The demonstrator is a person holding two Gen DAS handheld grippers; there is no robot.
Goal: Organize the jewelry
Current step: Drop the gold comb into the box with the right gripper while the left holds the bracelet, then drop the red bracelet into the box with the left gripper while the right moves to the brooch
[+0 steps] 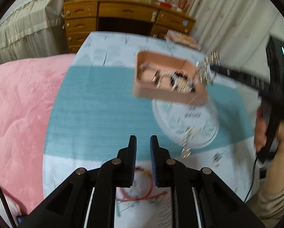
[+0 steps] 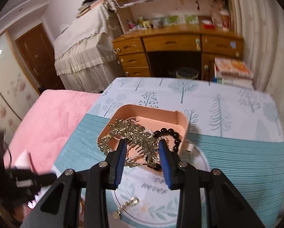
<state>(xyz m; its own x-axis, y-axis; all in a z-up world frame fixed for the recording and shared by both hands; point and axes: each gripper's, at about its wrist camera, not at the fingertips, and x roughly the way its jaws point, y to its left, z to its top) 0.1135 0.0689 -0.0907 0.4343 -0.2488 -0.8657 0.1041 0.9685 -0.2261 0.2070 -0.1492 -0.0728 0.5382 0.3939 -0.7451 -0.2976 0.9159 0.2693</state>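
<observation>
- The gold leaf hair comb (image 2: pixel 134 138) is gripped between the blue pads of the right tool (image 2: pixel 143 150), at frame centre, over the pink tray (image 2: pixel 161 114).
- The tray already holds a black bead bracelet (image 2: pixel 170 133); left outside are a silver chain (image 1: pixel 186 142) at lower right and a red cord (image 1: pixel 142 186) at the bottom.
- The left tool (image 1: pixel 143 144) stands slightly apart, empty.
- Only the left view shows the red cord; only the right view shows the comb's teeth sharply.
</observation>
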